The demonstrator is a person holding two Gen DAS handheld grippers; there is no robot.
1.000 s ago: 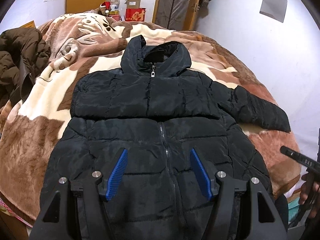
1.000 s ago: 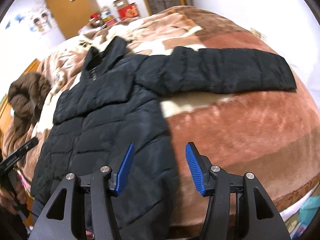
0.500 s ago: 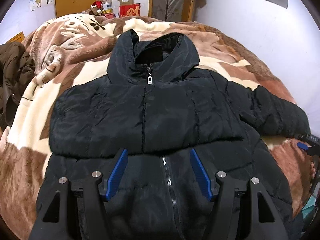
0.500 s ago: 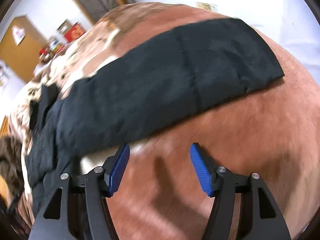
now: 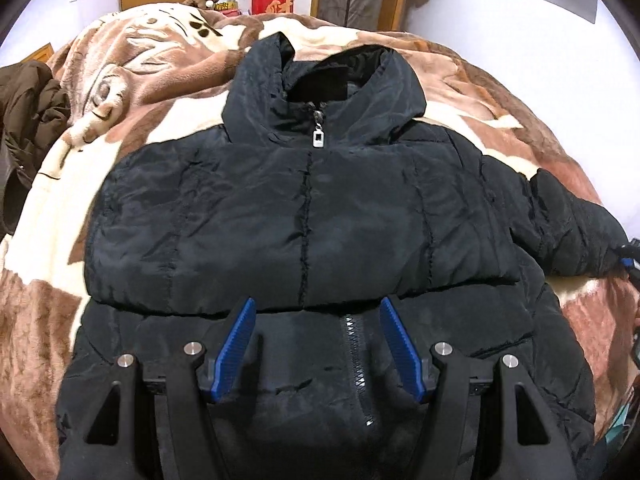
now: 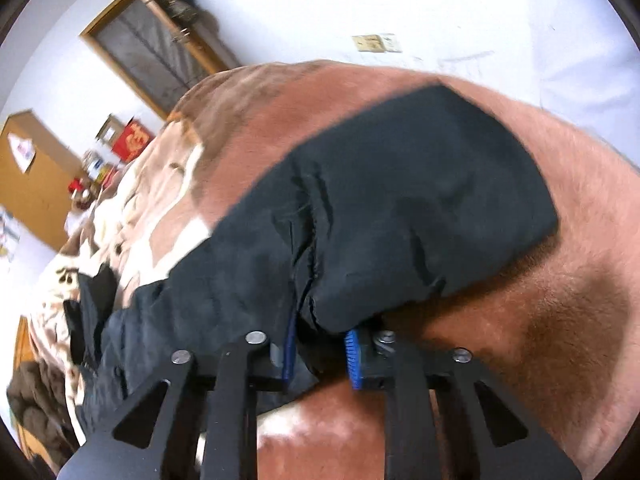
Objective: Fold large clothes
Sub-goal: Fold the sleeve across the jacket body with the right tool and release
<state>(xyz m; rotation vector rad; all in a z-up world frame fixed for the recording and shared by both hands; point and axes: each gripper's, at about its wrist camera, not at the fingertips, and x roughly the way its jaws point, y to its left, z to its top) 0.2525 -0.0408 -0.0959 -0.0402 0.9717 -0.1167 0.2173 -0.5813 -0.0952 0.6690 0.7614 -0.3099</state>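
Note:
A black puffer jacket (image 5: 304, 220) lies front up on the bed, zipped, hood at the far end. One sleeve lies folded across its chest. My left gripper (image 5: 316, 312) is open and empty, hovering over the jacket's middle by the zipper (image 5: 356, 356). My right gripper (image 6: 320, 340) is shut on the near edge of the other sleeve (image 6: 400, 220), which stretches out to the right over the blanket. The sleeve bunches where the blue pads (image 6: 352, 356) pinch it. The right gripper shows at the right edge of the left wrist view (image 5: 630, 256).
A brown and cream plush blanket (image 5: 132, 92) covers the bed. A brown coat (image 5: 28, 120) lies at the bed's left edge. Boxes (image 5: 272, 0) and a wooden door stand beyond the bed. A white wall runs along the right side.
My right gripper moved out to the sleeve and closed on its edge. My left gripper moved forward over the jacket, still open.

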